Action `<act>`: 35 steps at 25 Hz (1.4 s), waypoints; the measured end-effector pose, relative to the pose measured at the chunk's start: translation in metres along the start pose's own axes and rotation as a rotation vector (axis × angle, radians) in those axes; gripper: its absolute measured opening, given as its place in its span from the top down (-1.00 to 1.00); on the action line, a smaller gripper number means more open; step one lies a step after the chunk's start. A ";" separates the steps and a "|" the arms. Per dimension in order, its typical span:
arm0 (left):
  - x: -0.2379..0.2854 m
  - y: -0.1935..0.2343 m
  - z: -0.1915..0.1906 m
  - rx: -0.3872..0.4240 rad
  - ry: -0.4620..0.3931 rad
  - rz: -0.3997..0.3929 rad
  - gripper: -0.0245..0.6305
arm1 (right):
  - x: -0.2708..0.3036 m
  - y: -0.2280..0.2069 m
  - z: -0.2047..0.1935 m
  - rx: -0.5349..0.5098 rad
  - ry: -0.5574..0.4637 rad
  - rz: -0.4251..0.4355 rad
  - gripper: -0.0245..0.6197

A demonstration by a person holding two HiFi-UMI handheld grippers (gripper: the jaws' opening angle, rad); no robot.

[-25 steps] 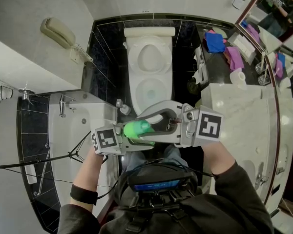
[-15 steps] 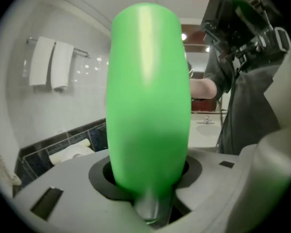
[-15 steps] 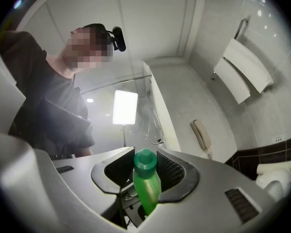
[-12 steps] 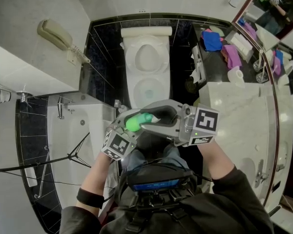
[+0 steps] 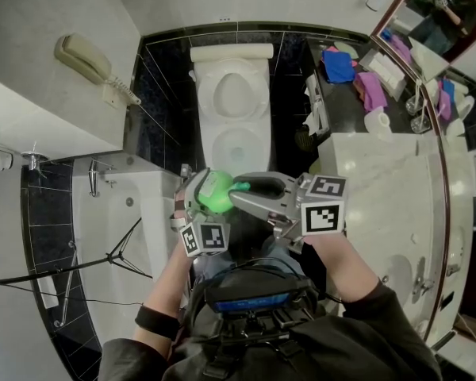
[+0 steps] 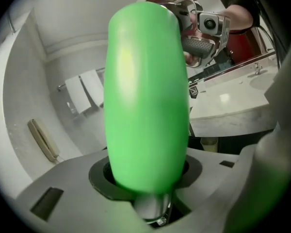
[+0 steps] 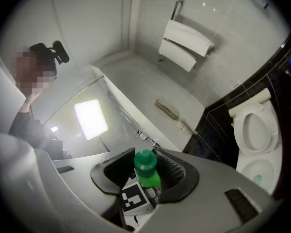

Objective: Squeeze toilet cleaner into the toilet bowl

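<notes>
A bright green cleaner bottle [image 5: 214, 190] is held in front of me, over my lap, short of the open white toilet [image 5: 236, 145]. My left gripper [image 5: 205, 182] is shut on the bottle's body, which fills the left gripper view [image 6: 145, 96] between the grey jaws. My right gripper [image 5: 246, 189] comes in from the right, level, and its ribbed pads are shut on the green cap [image 7: 145, 161]. The left gripper's marker cube [image 7: 134, 199] shows just below the cap. The toilet's lid is up, with water showing in the bowl [image 7: 259, 171].
A wall phone [image 5: 83, 60] hangs at the left, above a white bathtub [image 5: 119, 228]. On the right stands a marble counter [image 5: 381, 173], with coloured cloths [image 5: 337, 66] on the dark shelf behind it. Folded towels [image 7: 184, 45] hang on a rail.
The left gripper has rolled and swung under the bottle, so its marker cube now sits below it. The bottle has turned from lying across to end-on. The right gripper has rolled, still at the cap.
</notes>
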State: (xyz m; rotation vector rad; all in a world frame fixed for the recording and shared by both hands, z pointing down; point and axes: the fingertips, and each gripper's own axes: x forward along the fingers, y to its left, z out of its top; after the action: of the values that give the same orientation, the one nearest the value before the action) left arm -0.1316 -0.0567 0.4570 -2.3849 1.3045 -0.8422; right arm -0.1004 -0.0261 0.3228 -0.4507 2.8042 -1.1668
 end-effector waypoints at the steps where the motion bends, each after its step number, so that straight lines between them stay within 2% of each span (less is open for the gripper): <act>1: 0.001 -0.002 -0.004 0.012 0.003 0.001 0.33 | 0.000 -0.002 -0.002 0.019 0.008 -0.016 0.44; 4: 0.002 -0.010 -0.015 0.039 0.000 -0.027 0.34 | 0.000 -0.004 -0.005 0.022 0.009 -0.030 0.43; 6: 0.001 -0.010 -0.009 -0.006 -0.003 -0.050 0.33 | 0.001 -0.001 -0.002 -0.019 -0.010 -0.022 0.43; 7: 0.000 -0.010 -0.004 -0.037 -0.006 -0.066 0.33 | 0.002 0.002 0.000 -0.052 -0.023 -0.010 0.36; 8: -0.001 -0.012 -0.002 -0.058 -0.013 -0.094 0.33 | 0.003 0.006 0.002 -0.091 -0.039 0.011 0.19; 9: -0.003 -0.017 -0.003 -0.075 -0.024 -0.139 0.33 | 0.003 0.013 0.005 -0.133 -0.058 0.039 0.11; 10: -0.005 -0.023 -0.001 -0.100 -0.040 -0.197 0.33 | 0.003 0.020 0.008 -0.177 -0.076 0.071 -0.01; 12: -0.015 -0.033 0.012 -0.179 -0.090 -0.355 0.33 | 0.001 0.032 0.012 -0.282 -0.102 0.128 -0.01; 14: -0.031 -0.044 0.033 -0.244 -0.156 -0.556 0.33 | -0.002 0.039 0.013 -0.403 -0.109 0.167 -0.01; 17: -0.057 -0.061 0.050 -0.295 -0.216 -0.814 0.33 | -0.003 0.055 0.009 -0.524 -0.078 0.237 0.00; 20: -0.076 -0.065 0.063 -0.366 -0.231 -0.959 0.33 | -0.005 0.069 0.013 -0.602 -0.092 0.305 0.00; 23: -0.088 -0.071 0.064 -0.338 -0.262 -1.074 0.33 | -0.007 0.076 0.016 -0.653 -0.098 0.349 0.11; 26: -0.097 -0.075 0.071 -0.313 -0.274 -1.153 0.33 | -0.006 0.083 0.019 -0.686 -0.102 0.382 0.15; 31: -0.106 -0.073 0.088 -0.370 -0.274 -1.205 0.33 | -0.005 0.092 0.020 -0.716 -0.105 0.407 0.29; 35: -0.113 -0.081 0.092 -0.348 -0.289 -1.260 0.33 | -0.007 0.099 0.024 -0.704 -0.134 0.426 0.39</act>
State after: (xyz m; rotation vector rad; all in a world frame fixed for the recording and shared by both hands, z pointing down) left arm -0.0680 0.0805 0.3858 -3.3510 -0.3462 -0.4514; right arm -0.1130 0.0259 0.2355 0.0524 2.8994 -0.0536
